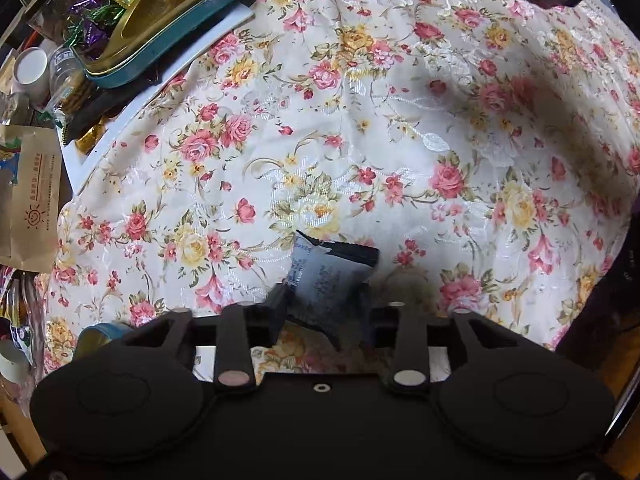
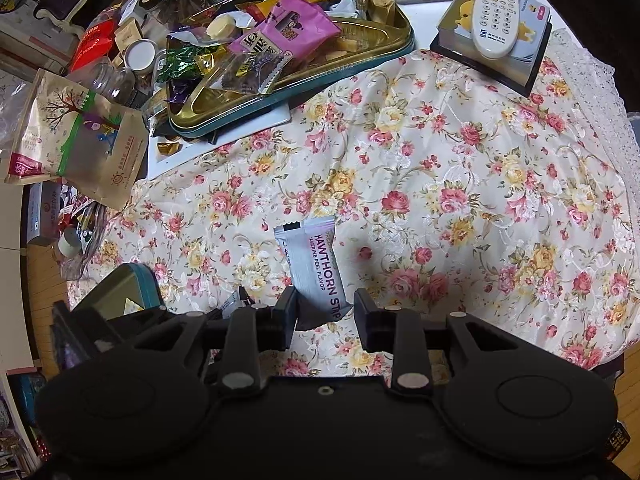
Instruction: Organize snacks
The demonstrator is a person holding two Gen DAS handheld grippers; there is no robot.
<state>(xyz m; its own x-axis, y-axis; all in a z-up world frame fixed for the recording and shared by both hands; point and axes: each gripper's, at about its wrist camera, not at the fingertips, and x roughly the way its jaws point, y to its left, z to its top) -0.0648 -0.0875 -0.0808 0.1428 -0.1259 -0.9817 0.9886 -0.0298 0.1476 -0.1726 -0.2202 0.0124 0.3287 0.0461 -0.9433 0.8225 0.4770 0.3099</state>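
The left gripper point(image 1: 324, 300) has its jaws clamped on a dark packet point(image 1: 328, 276), held just above the floral cloth point(image 1: 360, 120). The right gripper point(image 2: 325, 312) has its jaws apart, with a grey hawthorn strip point(image 2: 314, 268) between them; the strip touches the left finger, and I cannot tell if it lies on the cloth. Far on the left of the surface stands the tray point(image 2: 288, 92) full of snacks, and a remote point(image 2: 496, 8) lies at the far right.

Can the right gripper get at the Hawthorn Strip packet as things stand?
Probably yes: the Hawthorn Strip packet lies on the floral cloth, its near end already between the open right gripper fingers, nothing blocking.
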